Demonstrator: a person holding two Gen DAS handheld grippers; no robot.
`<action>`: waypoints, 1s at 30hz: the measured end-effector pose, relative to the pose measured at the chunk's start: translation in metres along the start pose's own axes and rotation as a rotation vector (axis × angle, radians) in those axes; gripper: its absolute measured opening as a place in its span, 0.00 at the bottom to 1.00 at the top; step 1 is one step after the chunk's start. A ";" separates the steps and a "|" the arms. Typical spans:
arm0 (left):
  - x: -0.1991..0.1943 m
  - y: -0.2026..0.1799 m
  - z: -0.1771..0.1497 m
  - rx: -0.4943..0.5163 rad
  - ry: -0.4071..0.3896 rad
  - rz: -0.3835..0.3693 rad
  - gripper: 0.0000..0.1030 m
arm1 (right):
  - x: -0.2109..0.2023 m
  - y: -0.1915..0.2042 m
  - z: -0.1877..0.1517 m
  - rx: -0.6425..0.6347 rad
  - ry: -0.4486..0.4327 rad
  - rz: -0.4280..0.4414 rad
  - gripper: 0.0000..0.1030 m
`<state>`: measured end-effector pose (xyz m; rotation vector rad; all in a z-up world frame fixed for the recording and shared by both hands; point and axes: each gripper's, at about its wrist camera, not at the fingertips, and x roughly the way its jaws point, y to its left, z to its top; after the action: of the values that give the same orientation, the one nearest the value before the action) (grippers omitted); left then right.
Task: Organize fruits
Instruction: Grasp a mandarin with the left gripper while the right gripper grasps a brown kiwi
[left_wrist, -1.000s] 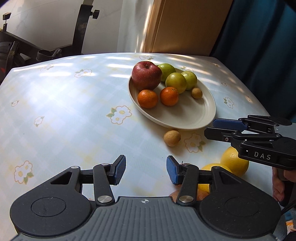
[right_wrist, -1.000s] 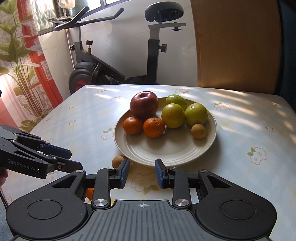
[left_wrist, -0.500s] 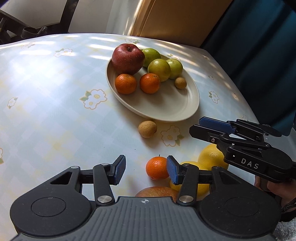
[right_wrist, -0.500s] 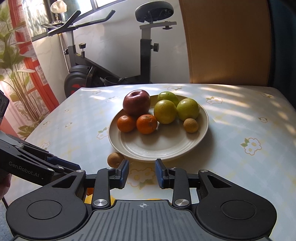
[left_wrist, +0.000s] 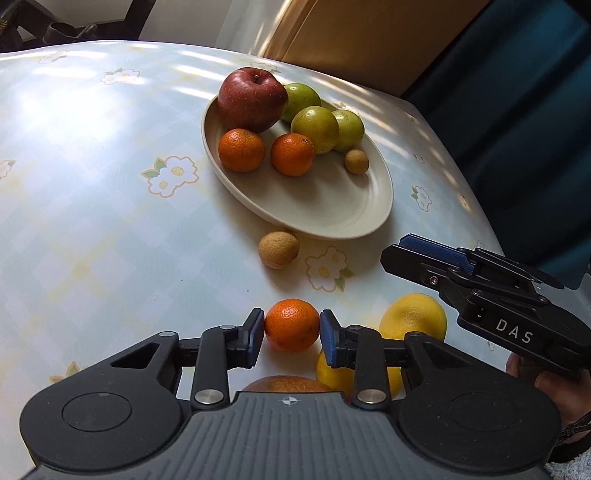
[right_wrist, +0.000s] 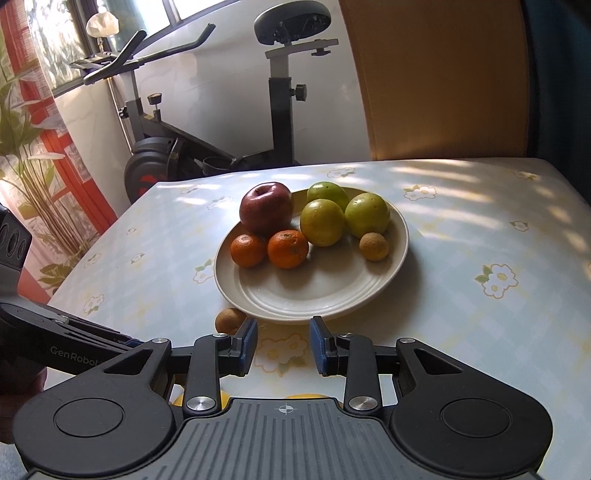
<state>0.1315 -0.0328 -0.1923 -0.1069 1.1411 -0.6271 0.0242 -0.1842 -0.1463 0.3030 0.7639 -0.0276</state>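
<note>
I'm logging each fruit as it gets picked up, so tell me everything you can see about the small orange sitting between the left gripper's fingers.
The small orange is a round, mandarin-sized fruit with bright, dimpled peel and a tiny dark speck on top. It looks whole and unpeeled. It sits on the flowered tablecloth, near the camera and short of the plate. The left gripper is shut on it, a blue pad pressing each side. A yellow fruit lies just to its right, apart from it.
</note>
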 end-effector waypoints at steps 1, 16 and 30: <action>-0.002 0.002 0.000 0.001 -0.009 0.013 0.33 | 0.002 0.001 0.000 0.003 0.008 0.004 0.29; -0.045 0.068 0.000 -0.082 -0.133 0.180 0.33 | 0.062 0.037 0.008 0.003 0.163 0.063 0.29; -0.055 0.064 -0.015 -0.008 -0.188 0.260 0.34 | 0.079 0.040 0.011 0.050 0.180 0.016 0.29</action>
<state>0.1305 0.0518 -0.1790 -0.0230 0.9563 -0.3731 0.0940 -0.1420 -0.1826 0.3630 0.9405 -0.0044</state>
